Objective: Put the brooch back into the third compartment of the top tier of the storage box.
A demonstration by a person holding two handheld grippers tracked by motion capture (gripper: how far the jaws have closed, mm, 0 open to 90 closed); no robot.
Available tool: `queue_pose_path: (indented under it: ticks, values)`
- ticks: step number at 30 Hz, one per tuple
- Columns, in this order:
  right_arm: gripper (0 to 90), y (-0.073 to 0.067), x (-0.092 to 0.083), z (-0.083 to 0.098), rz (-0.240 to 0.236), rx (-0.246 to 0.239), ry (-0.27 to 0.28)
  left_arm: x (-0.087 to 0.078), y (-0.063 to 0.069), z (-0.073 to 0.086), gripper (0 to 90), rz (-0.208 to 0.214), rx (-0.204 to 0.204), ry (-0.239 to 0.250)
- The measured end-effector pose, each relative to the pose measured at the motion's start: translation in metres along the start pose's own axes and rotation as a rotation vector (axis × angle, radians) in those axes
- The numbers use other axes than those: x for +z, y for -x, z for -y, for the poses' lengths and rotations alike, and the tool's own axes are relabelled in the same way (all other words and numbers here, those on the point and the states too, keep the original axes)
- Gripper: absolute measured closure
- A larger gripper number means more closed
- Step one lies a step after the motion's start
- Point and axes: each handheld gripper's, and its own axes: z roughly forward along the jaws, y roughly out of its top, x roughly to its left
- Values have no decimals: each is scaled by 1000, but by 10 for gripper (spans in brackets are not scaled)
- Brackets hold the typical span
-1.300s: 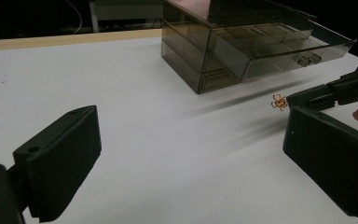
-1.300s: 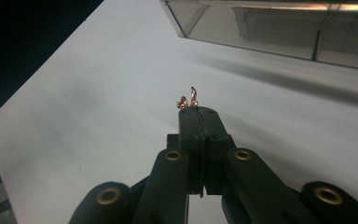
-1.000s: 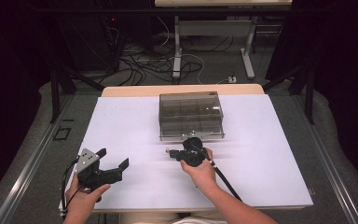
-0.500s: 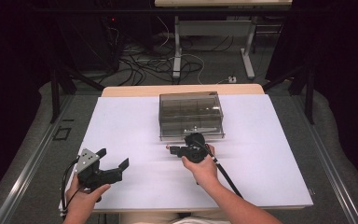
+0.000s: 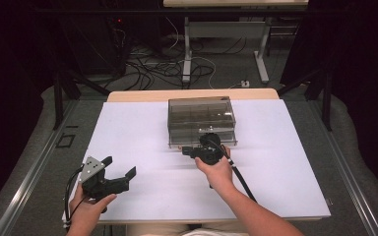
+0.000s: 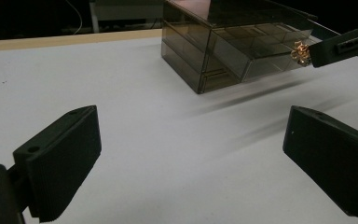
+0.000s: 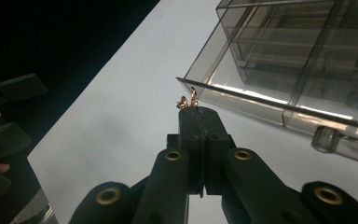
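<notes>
The clip [image 7: 189, 101], a small copper-coloured twist, sits pinched at the very tip of my right tongs [image 7: 199, 112], at nine o'clock of the drawer [image 7: 279, 109] pulled out of the smoky box [image 5: 201, 117]. The hold looks thin, so I judge a knock on the drawer's rim could flick the clip onto the desk [image 5: 142, 132]. My left tongs [image 5: 119, 171] gape wide with nothing in them, at seven o'clock of the box.
</notes>
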Motion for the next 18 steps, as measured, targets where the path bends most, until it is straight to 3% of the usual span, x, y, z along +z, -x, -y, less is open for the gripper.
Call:
queue_pose_path:
  ticks: [18]
  values:
    - [896, 18, -12, -18, 41, 25, 53, 0, 0, 0, 42, 1, 0, 0]
